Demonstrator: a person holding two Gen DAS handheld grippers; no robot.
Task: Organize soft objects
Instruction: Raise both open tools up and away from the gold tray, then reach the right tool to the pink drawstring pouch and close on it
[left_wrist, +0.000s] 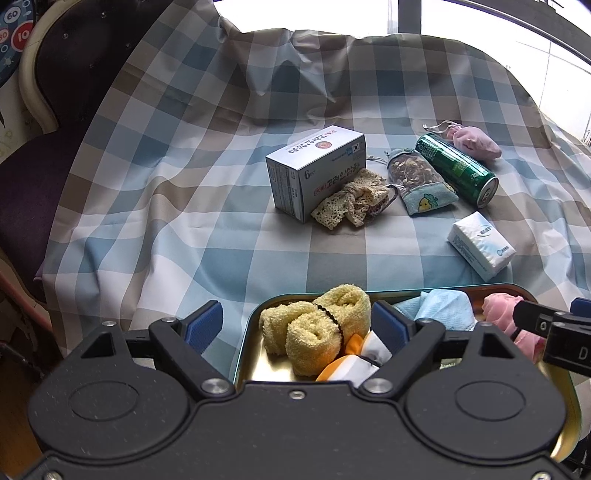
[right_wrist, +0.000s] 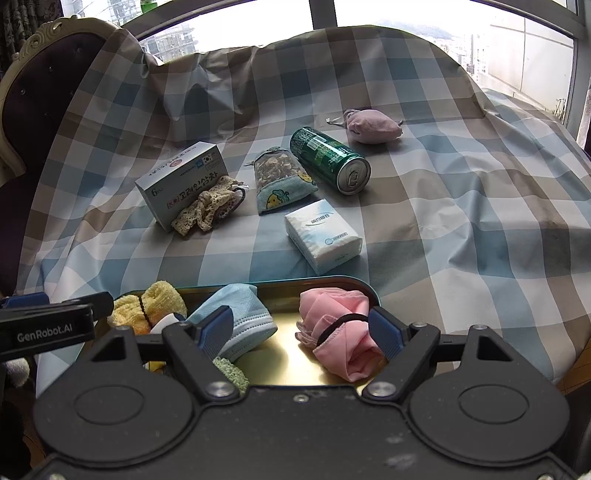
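A gold tin tray (left_wrist: 258, 373) (right_wrist: 291, 358) with a teal rim lies at the near edge of the table. In it are a rolled yellow towel (left_wrist: 321, 325) (right_wrist: 159, 299), a blue face mask (left_wrist: 443, 306) (right_wrist: 240, 310) and a banded pink cloth (left_wrist: 498, 306) (right_wrist: 332, 317). My left gripper (left_wrist: 295, 325) hangs open over the tray's left end, with the towel seen between its fingers but not pinched. Over the tray's right half my right gripper (right_wrist: 301, 330) is open, the mask by its left finger and the pink cloth by its right.
On the checked tablecloth (left_wrist: 221, 221) lie a white box (left_wrist: 314, 162), a lace scrunchie (left_wrist: 351, 203), a mesh sachet (left_wrist: 417, 177), a green can (left_wrist: 454, 166), a pink pouch (left_wrist: 476, 142) and a tissue pack (left_wrist: 480, 243). A dark chair (left_wrist: 55, 92) stands at the left.
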